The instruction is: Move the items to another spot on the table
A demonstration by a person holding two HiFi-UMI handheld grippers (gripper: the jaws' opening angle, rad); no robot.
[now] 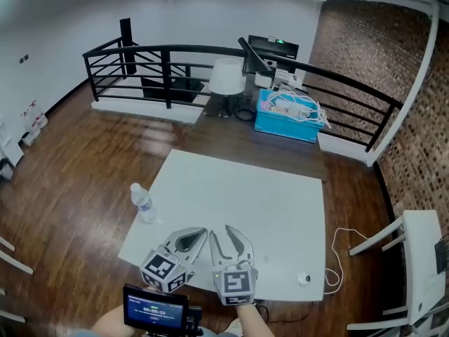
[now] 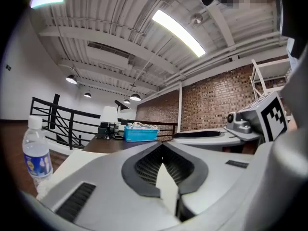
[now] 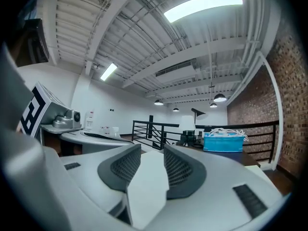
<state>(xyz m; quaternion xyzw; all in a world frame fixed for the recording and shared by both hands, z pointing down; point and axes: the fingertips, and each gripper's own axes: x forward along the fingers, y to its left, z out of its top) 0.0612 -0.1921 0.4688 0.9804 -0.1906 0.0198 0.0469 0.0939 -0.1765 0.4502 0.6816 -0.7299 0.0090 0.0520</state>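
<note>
Wood floor runs round the white bench (image 1: 238,195), with a black railing (image 1: 168,62) behind it and a brick wall (image 1: 365,55) on the right. Past the far edge a darker table carries a lamp (image 1: 226,83) and a blue box (image 1: 287,118) heaped with white cable.

Two things lie on the bench. A bottle (image 1: 144,203) stands upright at the left edge, cap on. A small round thing (image 1: 304,279) lies by the near right corner; it is too small for me to say what it is. They are well apart, with bare bench between them.

Both my hands hang over the near edge, about midway along it, side by side and pointing level toward the far edge. My left fingers (image 2: 139,170) are closed tip to tip with nothing in them; the bottle shows off to their left, apart from them. My right fingers (image 3: 185,172) stand a narrow gap apart, and only bare bench shows through that gap. Neither touches anything.

As I judge it, I cannot tell whether either thing has already been moved. With both hands empty and away from them, no carry is under way. What is left, as far as this shows, is to reach one of the two, most likely the bottle for my left, grip it and set it down elsewhere on the bench, then do the same with the other.
</note>
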